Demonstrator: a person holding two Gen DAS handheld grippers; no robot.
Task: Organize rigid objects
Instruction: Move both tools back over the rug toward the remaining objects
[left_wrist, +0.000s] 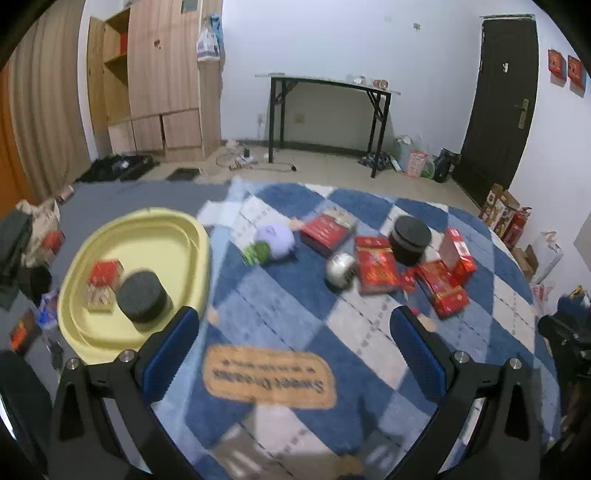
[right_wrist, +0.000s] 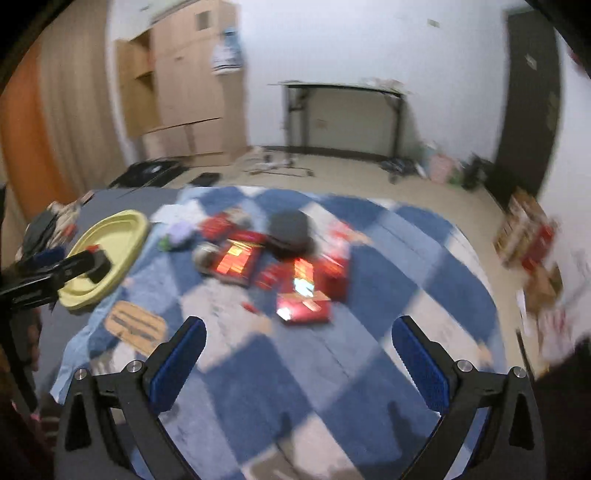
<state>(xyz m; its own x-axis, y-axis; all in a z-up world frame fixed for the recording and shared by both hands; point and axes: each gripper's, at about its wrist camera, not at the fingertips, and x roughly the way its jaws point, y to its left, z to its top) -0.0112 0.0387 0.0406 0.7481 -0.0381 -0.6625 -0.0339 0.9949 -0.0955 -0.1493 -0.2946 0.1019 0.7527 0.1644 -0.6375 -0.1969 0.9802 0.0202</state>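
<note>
A yellow tray (left_wrist: 110, 229) lies at the left on the blue checked blanket; it holds a red box (left_wrist: 103, 273) and a black round container (left_wrist: 142, 295). Several red boxes (left_wrist: 376, 264), another black container (left_wrist: 410, 240), a silver can (left_wrist: 340, 269) and a purple plush (left_wrist: 275, 242) lie on the blanket beyond. My left gripper (left_wrist: 295, 321) is open and empty, just right of the tray. My right gripper (right_wrist: 299, 332) is open and empty, above the blanket short of the red boxes (right_wrist: 303, 306). The left gripper also shows over the tray (right_wrist: 122, 236) in the right wrist view (right_wrist: 88, 266).
A tan label patch (left_wrist: 269, 380) is sewn on the blanket near me. A black folding table (left_wrist: 328, 85) stands against the far wall, a wooden cabinet (left_wrist: 162, 74) at the left, a dark door (left_wrist: 498, 110) at the right. Clutter lies on the floor around.
</note>
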